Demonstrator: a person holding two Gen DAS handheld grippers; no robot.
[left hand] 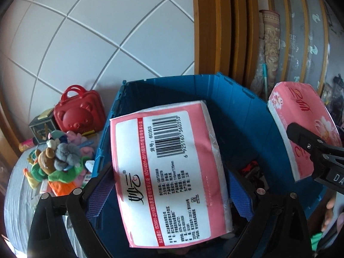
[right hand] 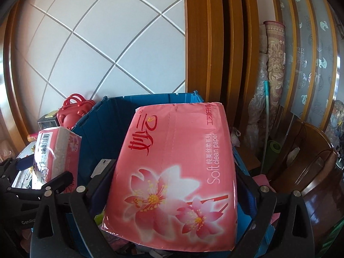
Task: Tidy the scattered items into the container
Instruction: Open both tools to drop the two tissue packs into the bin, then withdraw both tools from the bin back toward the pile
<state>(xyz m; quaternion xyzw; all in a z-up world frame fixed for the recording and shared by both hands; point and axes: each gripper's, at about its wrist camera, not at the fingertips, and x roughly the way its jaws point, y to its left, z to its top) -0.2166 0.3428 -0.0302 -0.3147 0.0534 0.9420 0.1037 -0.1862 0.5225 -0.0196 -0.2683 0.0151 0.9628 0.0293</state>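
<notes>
My left gripper (left hand: 169, 185) is shut on a pink tissue pack (left hand: 169, 167), label and barcode side up, held over the open blue crate (left hand: 236, 107). My right gripper (right hand: 172, 185) is shut on a second pink tissue pack (right hand: 176, 167) with a flower print, also held over the blue crate (right hand: 107, 124). Each pack shows in the other view: the flowered one at the right in the left wrist view (left hand: 301, 124), the barcode one at the left in the right wrist view (right hand: 56, 150). Some items lie dark in the crate's bottom.
A pile of plush toys (left hand: 58, 159), a red bear-shaped case (left hand: 79, 114) and a small dark box (left hand: 42, 126) lie left of the crate on a grey cloth. A wooden door frame (right hand: 204, 43), rolled rugs (right hand: 273, 75) and a wooden chair (right hand: 311, 172) stand behind and to the right.
</notes>
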